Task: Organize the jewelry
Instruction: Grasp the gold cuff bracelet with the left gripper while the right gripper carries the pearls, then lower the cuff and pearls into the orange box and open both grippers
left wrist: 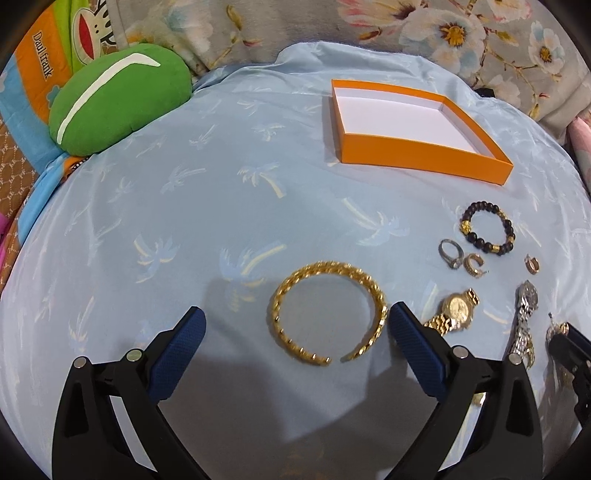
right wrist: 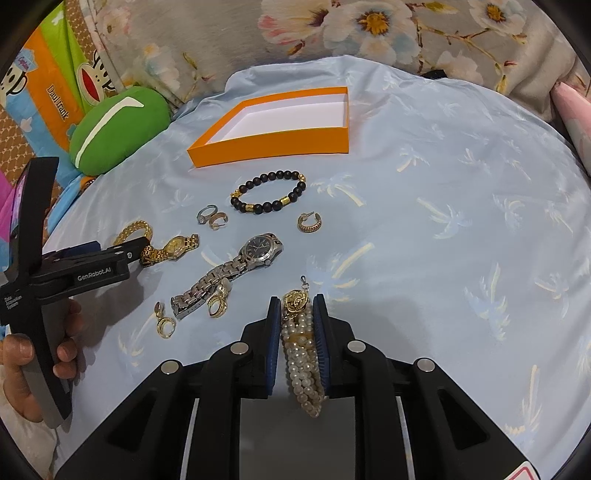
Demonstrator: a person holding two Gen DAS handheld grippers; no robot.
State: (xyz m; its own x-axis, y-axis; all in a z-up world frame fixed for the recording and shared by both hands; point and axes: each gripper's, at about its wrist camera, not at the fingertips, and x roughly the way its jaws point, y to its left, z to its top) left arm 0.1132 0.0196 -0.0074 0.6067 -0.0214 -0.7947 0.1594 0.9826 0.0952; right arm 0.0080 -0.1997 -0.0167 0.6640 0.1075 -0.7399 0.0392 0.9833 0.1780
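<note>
A green cushion (left wrist: 118, 98) lies at the far-left edge of the pale blue palm-print sheet (left wrist: 184, 221); floral fabric (left wrist: 424, 29) borders the sheet's far side.

Jewelry scattered before an empty orange box (right wrist: 273, 146) on the bed.
Pearl bracelet (right wrist: 301, 354) gripped; gold bangle (left wrist: 327, 314) lies flat, open-ended.

On the bedspread (right wrist: 443, 184), an open box (right wrist: 280, 142) sits at the back with a beaded bracelet (right wrist: 269, 194) just in front. Nearer lie a ring (right wrist: 204, 214), two hoop earrings (right wrist: 309, 222), and two watches (right wrist: 236, 273) side by side. A pearl bracelet (right wrist: 301, 354) rests between the right gripper's (right wrist: 297, 314) fingers, apparently touching both. A bangle (left wrist: 327, 314) lies left, between the left gripper's (left wrist: 295, 317) spread fingers.
</note>
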